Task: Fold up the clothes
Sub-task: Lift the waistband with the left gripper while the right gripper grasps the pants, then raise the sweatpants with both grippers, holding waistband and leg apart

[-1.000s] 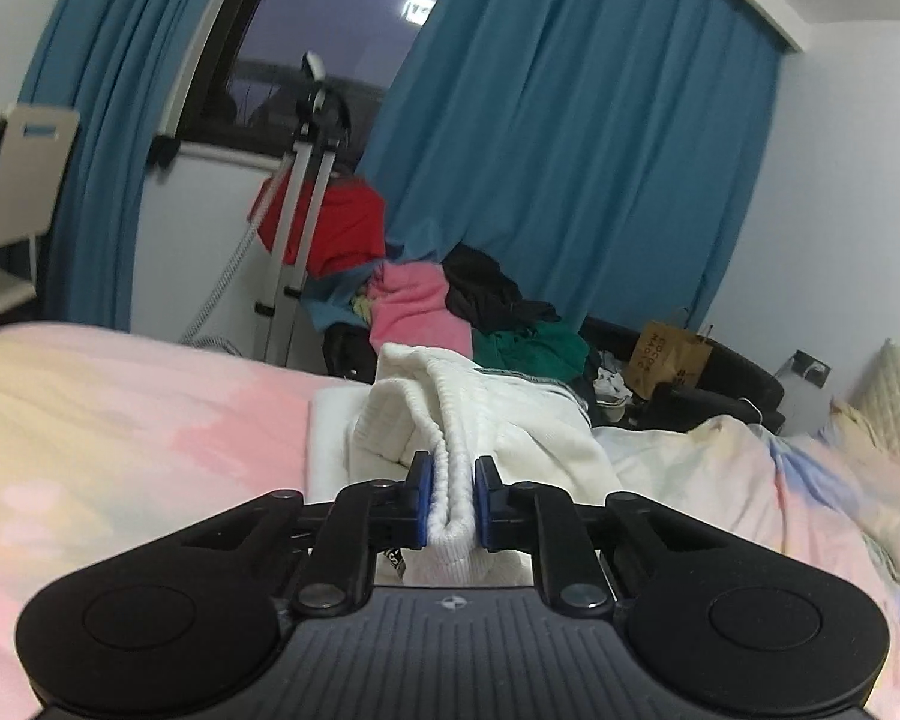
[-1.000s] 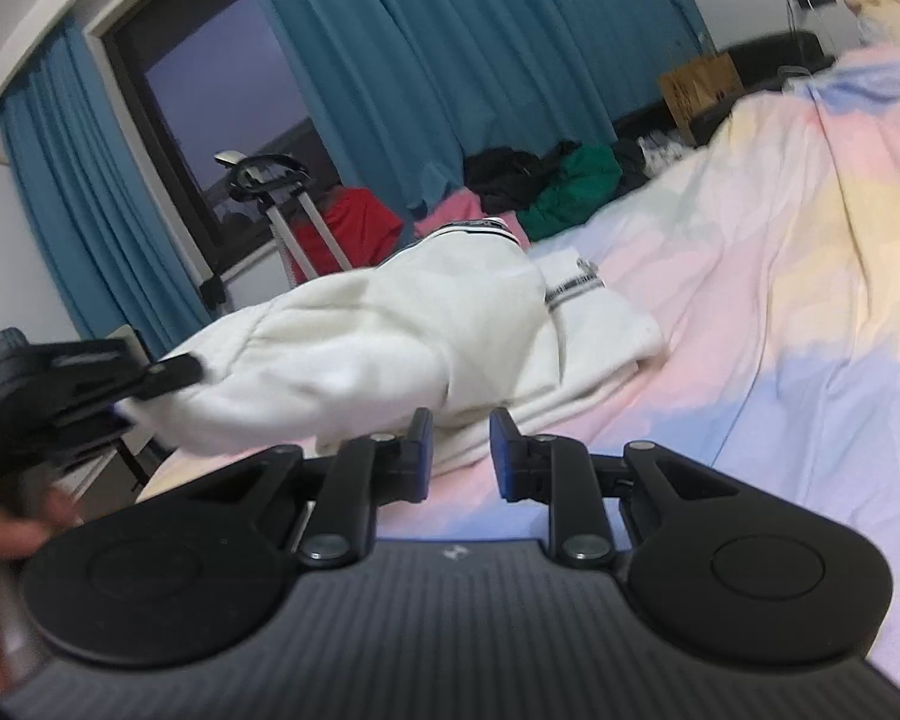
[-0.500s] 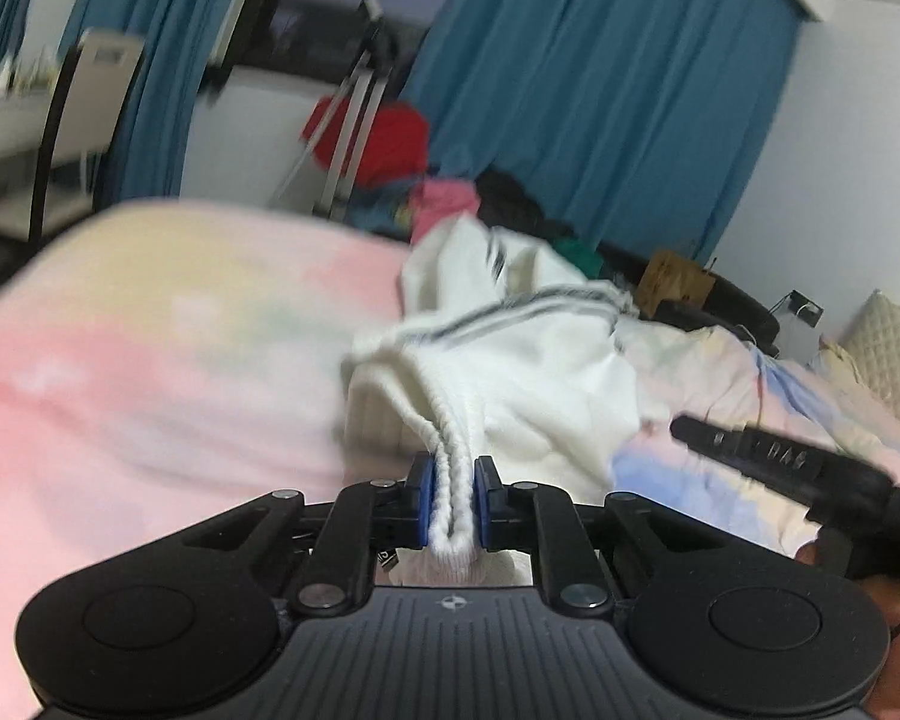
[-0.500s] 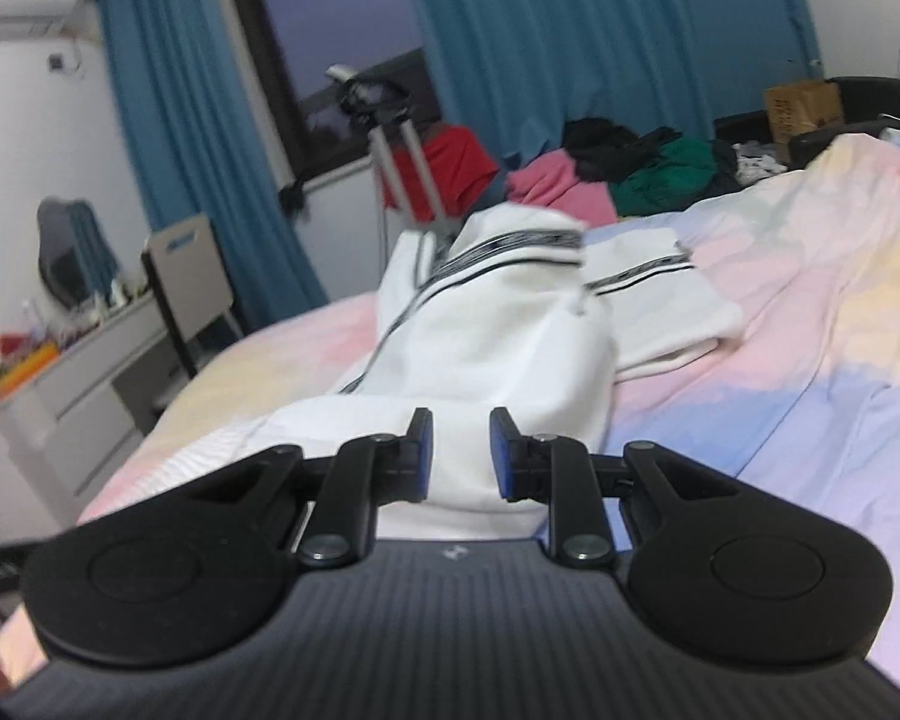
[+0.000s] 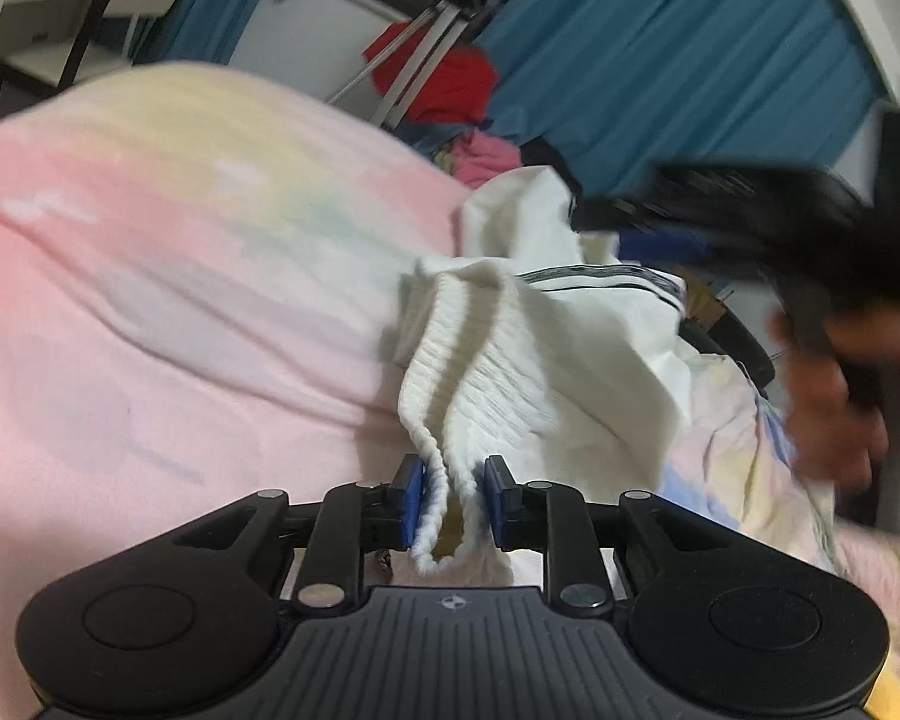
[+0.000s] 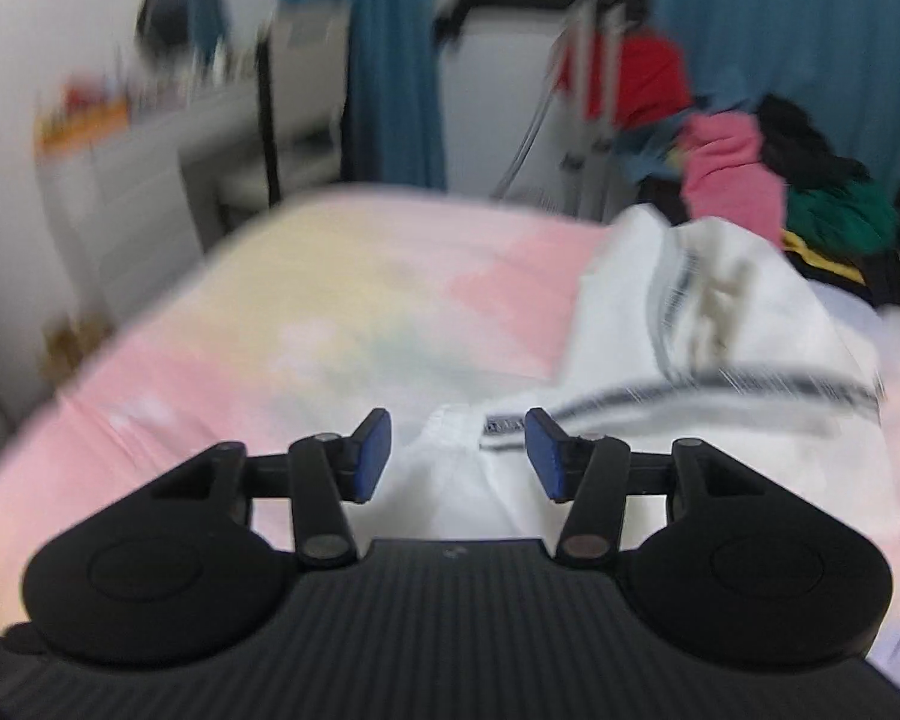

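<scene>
One white garment (image 5: 546,336) with dark striped trim lies crumpled on the pastel bed (image 5: 168,276), ahead of both tools. Its ribbed hem hangs loosely between the left tool's (image 5: 452,495) blue pads, which have just been opening (half a second ago they pinched it). The right tool (image 6: 457,450), narrow before, has just spread wide, holding nothing. No writing is legible.

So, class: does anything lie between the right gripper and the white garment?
Nothing visible does. The right gripper stands open just above the white garment on the bed, with only air between them.
</scene>
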Demonstrator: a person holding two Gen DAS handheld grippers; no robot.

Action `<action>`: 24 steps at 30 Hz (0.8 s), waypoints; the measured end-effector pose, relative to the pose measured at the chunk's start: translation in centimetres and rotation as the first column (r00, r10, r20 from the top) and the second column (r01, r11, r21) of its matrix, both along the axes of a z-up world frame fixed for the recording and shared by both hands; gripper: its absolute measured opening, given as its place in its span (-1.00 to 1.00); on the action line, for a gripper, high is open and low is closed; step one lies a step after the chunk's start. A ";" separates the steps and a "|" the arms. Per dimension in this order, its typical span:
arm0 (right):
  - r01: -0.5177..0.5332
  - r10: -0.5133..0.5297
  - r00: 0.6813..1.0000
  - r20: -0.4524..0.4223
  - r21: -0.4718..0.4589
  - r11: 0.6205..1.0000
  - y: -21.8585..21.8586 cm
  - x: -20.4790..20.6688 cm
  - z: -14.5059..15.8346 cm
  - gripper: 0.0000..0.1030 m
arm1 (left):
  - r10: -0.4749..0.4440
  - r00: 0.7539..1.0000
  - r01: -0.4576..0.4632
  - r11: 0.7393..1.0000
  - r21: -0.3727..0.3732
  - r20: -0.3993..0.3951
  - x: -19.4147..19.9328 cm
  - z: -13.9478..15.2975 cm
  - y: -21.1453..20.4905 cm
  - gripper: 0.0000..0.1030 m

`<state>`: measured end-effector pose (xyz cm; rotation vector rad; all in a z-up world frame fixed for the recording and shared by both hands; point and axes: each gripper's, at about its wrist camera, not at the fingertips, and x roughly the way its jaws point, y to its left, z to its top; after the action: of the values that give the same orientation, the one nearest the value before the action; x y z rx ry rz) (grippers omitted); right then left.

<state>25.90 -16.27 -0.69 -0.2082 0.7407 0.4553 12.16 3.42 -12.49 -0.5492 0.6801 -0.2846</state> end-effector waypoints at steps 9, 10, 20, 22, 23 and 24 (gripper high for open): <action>-0.157 0.048 0.968 -0.245 -0.447 0.880 10.5 9.3 -6.7 -0.02 | -0.025 0.999 0.021 0.994 -0.103 -0.042 2.0 -2.2 1.5 -0.51; -0.165 0.041 0.966 -0.255 -0.491 0.855 10.8 9.5 -7.5 -0.03 | -0.027 0.999 0.022 0.994 -0.109 -0.042 2.1 -2.2 1.5 -0.51; -0.099 0.038 0.992 -0.121 -0.545 0.832 8.9 5.9 -4.5 -0.81 | -0.047 0.999 0.046 0.996 -0.074 -0.002 2.0 -1.5 1.3 -0.51; -0.036 0.012 0.999 -0.050 -0.505 0.862 7.3 4.1 -2.1 -0.83 | -0.052 0.999 0.053 0.997 -0.053 0.012 1.9 -1.2 1.1 -0.51; -0.003 -0.003 1.000 -0.012 -0.483 0.876 6.2 3.0 -0.9 -0.84 | -0.061 0.998 0.062 0.998 -0.032 0.027 1.7 -1.0 0.9 -0.50; 0.032 -0.019 0.999 0.031 -0.460 0.887 4.9 1.7 0.3 -0.84 | -0.072 0.996 0.072 0.997 0.002 0.049 1.6 -0.6 0.6 -0.47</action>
<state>27.61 -11.32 -0.38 -0.6499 0.8183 0.2432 13.73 4.03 -13.09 -0.5163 0.6534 -0.3644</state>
